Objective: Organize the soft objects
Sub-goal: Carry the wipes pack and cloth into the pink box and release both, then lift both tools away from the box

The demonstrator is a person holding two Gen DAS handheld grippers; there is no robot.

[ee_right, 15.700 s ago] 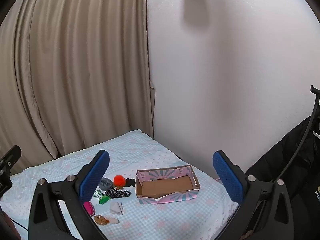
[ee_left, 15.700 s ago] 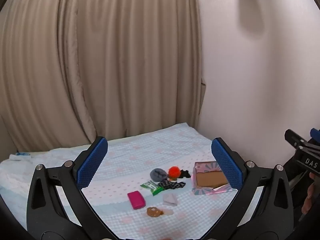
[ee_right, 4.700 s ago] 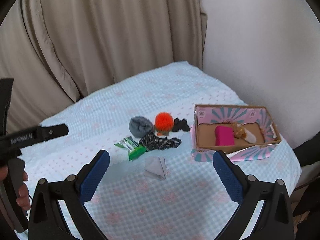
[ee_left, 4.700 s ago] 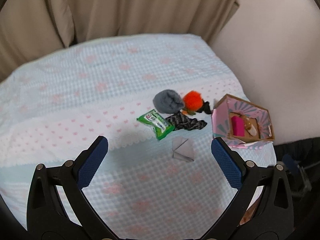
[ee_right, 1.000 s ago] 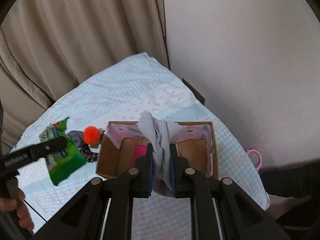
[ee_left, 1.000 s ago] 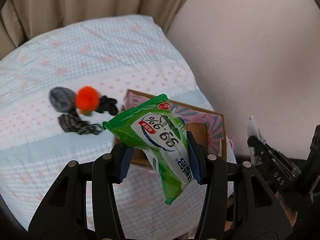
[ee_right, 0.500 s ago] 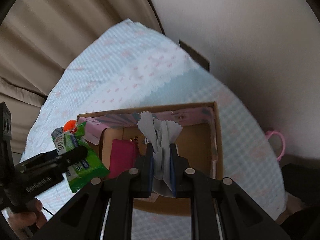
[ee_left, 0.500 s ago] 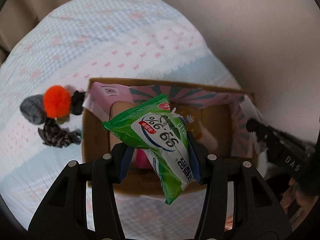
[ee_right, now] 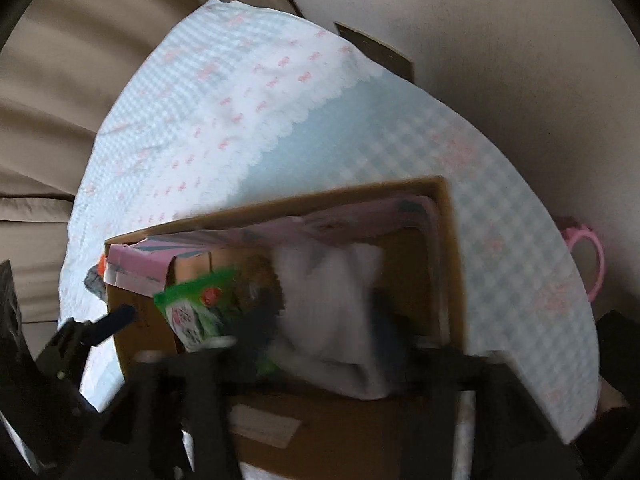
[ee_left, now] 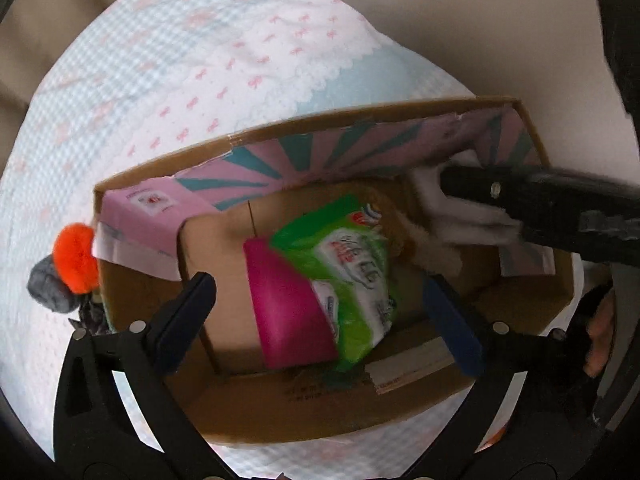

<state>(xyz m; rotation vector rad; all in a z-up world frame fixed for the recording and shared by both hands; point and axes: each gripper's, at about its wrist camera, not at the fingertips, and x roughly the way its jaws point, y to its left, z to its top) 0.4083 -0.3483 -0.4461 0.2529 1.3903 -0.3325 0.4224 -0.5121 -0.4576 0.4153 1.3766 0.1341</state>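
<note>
Two grippers opening over the cardboard box (ee_left: 304,396): green packet (ee_left: 352,276) loose below the left gripper (ee_left: 324,320) fingers, white cloth (ee_right: 336,312) slack between the right gripper (ee_right: 320,332) fingers, both released for storage.

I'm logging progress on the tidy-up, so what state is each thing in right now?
Cardboard box: open-topped, on the bed.
Green packet: inside the box, partly over the pink pouch, released.
Pink pouch: lying in the box.
White cloth: in the box, between opening jaws.
Orange pom-pom: outside, against the box wall.
Grey sock ball: outside, on the bed.
Left hand-held gripper: opening, empty.
Right hand-held gripper: opening.
</note>
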